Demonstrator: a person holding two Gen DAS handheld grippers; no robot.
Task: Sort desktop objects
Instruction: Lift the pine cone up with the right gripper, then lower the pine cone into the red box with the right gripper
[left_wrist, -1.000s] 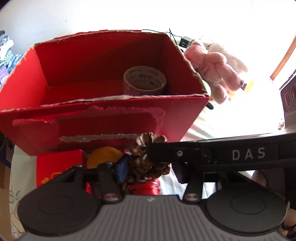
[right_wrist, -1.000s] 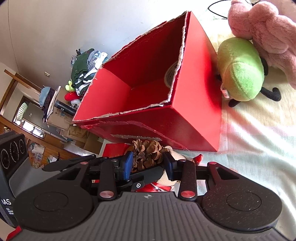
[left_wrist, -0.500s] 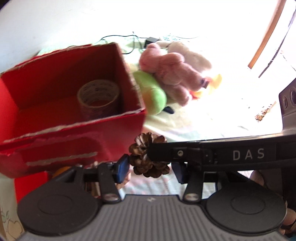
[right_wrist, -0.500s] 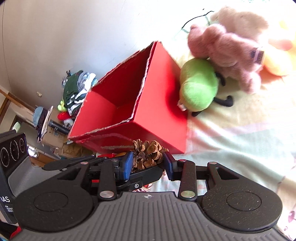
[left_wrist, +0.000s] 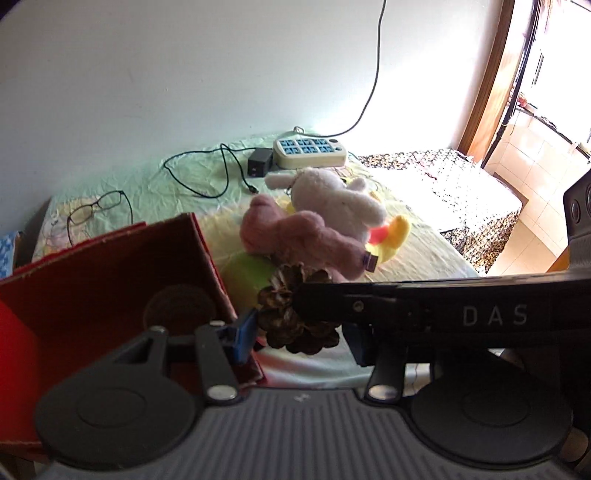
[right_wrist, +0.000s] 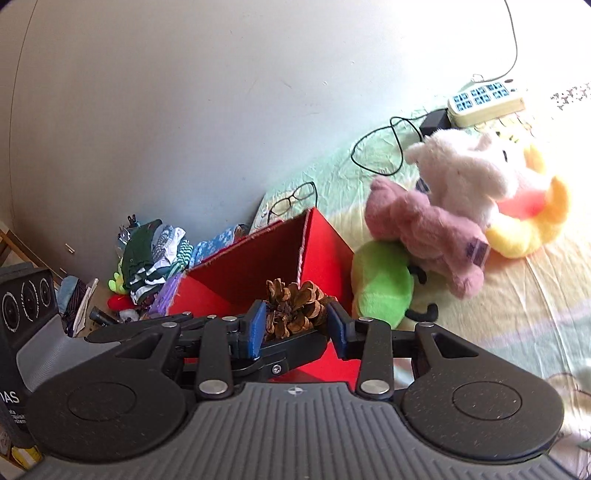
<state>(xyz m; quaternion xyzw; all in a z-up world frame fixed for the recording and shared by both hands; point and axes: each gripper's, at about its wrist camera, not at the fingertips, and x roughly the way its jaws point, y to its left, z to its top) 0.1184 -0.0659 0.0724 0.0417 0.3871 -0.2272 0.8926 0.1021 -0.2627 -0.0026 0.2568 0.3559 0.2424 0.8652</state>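
Pale green sheeted bed (left_wrist: 424, 254); red box (left_wrist: 110, 280) at eight o'clock, plush toys (left_wrist: 325, 221) centre, glasses (left_wrist: 96, 208) at ten, power strip (left_wrist: 310, 151) at twelve.

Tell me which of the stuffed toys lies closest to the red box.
The green plush: it lies right beside the red box, under the pink one; the white one lies farther back.

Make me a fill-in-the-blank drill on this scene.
1. The right gripper is shut on a ____.
2. The tape roll sits inside the ____ box.
3. The plush nearest the box is ____.

Missing words: pine cone; red; green.
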